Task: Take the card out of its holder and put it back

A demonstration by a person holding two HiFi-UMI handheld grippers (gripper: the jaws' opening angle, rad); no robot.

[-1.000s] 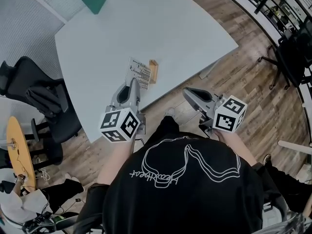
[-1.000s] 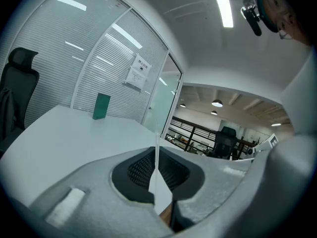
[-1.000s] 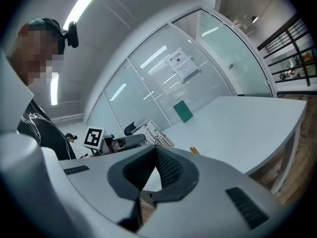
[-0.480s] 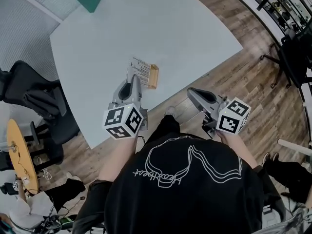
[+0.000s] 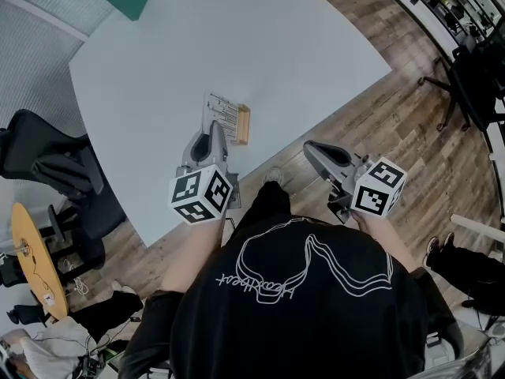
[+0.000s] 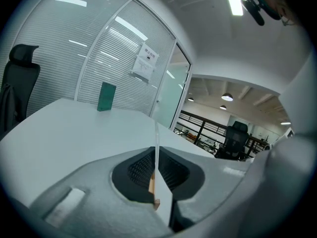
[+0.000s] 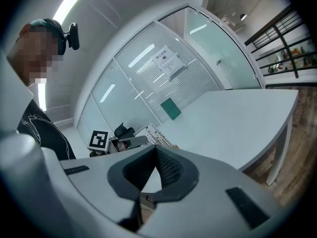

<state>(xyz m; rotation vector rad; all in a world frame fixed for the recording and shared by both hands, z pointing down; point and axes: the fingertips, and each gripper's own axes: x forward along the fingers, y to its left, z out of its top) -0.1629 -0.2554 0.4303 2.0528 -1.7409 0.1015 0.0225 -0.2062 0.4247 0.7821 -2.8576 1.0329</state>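
1. Card [image 5: 222,115]: it stands upright in its wooden holder [image 5: 243,125], on the near part of the table [image 5: 276,46], close to the near edge.
2. Progress: nothing grips the card and it sits in its slot, so taking it out looks not yet begun. Both the lift and the return seem left to do.
3. Left gripper [image 5: 212,130]: it is just on the near side of the card and points at it. Its jaws are all but closed, with nothing pinched between them.
4. Right gripper [image 5: 309,148]: it hangs off the table's near edge, over the wooden floor, well to the right of the card. Its jaws are closed and empty.
5. Head view: only here do the card's printed face, the holder beside it and both grippers' places show together.
6. Left gripper view: the card appears edge-on as a thin line dead ahead, rising above the jaw tips. That alignment cannot be read from above.
7. Right gripper view: it shows the left gripper and the card from the side, with a green board [image 7: 171,108] far behind.
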